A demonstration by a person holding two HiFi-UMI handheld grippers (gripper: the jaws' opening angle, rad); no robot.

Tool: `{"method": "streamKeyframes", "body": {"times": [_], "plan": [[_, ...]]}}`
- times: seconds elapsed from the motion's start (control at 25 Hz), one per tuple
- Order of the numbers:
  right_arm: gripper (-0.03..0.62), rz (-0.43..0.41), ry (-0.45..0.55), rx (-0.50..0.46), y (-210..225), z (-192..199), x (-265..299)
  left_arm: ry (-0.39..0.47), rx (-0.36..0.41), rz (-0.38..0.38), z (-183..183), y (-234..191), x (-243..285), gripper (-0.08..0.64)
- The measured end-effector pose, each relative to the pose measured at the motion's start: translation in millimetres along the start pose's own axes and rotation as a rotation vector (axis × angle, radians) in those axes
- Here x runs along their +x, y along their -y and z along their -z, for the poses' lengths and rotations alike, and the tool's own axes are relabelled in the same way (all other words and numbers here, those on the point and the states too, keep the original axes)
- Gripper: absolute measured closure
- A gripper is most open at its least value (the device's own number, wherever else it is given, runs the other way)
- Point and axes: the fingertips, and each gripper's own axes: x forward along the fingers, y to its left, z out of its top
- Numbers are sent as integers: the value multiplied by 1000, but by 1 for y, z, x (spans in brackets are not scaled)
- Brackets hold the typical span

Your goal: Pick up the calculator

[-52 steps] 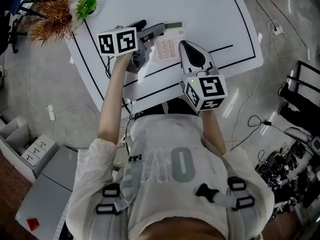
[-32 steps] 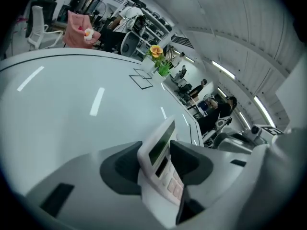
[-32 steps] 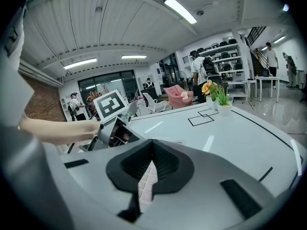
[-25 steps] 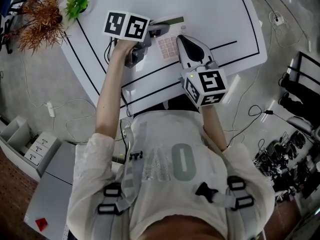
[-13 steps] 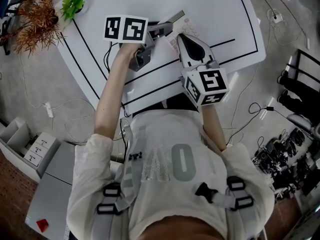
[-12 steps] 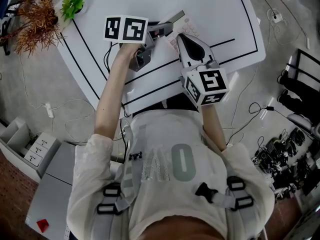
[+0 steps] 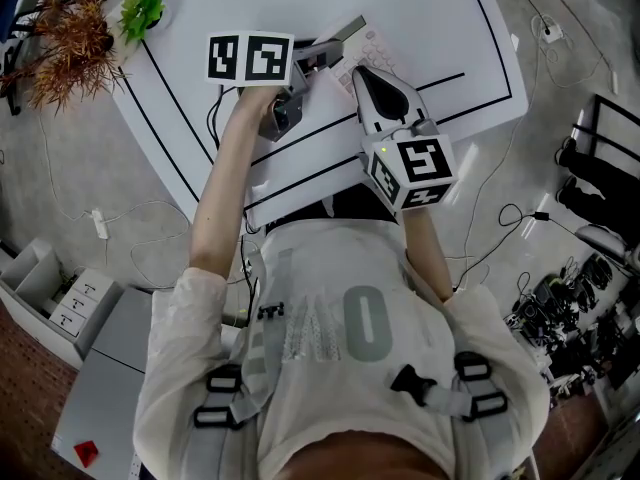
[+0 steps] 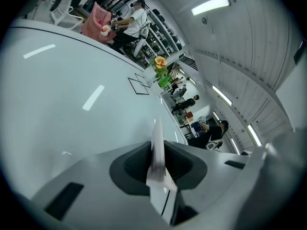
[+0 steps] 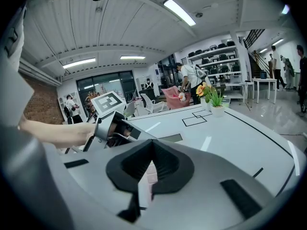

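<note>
While my chest and harness fill the bottom of the head view, both forearms reach up the frame to the white table (image 7: 470, 58). My left gripper (image 7: 322, 56) is clamped on the calculator (image 7: 372, 46): in its own view the thin white body stands edge-on between the pads, squeezed from both sides. My right gripper (image 7: 362, 72) has its jaws pressed together at the tips with nothing pinched. Pale keys show only through the slit beneath them, and I cannot tell whether the tips touch the calculator.

From above, that gripper's body covers the calculator's near right part. The left gripper's marker cube hides my left hand. Only the grey display strip and a few rows of keys can be seen, and I cannot make out whether any edge rests on the table.

The calculator sits near the top middle of the head view, between the two grippers, tilted rather than flat, its left edge in my left jaws. Its display end points up the frame and a little left, away from me, so its long axis runs roughly in line with my right gripper.

Black lines cross the table around it. A green plant (image 7: 140, 13) and a dried brown one (image 7: 65, 43) stand by the upper left corner, well apart from it. A grey cabinet (image 7: 95, 368) sits lower left, and a heap of dark gear (image 7: 575, 333) lies lower right.
</note>
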Motion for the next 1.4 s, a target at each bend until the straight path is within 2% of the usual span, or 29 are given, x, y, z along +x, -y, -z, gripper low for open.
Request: {"method": "streamKeyframes", "body": {"times": [0.16, 0.4, 0.6, 0.72, 0.96, 1.16, 1.4], "plan": [[586, 6, 23, -11, 3, -8, -7, 52, 51, -39, -11, 7, -3, 477], [586, 12, 59, -36, 0, -24, -29, 195, 167, -153, -37, 26, -28, 477], [586, 10, 122, -84, -2, -45, -46, 350, 316, -255, -64, 54, -64, 477], [586, 0, 156, -115, -8, -55, -58, 440, 401, -345, -67, 70, -91, 477], [586, -34, 233, -178, -23, -77, -81, 636, 636, -600, -67, 116, -156, 477], [586, -49, 286, -211, -35, -89, -101, 796, 740, -791, -50, 154, -214, 479], [586, -23, 361, -241, -38, -99, -120, 950, 875, -918, -20, 193, -250, 479]]}}
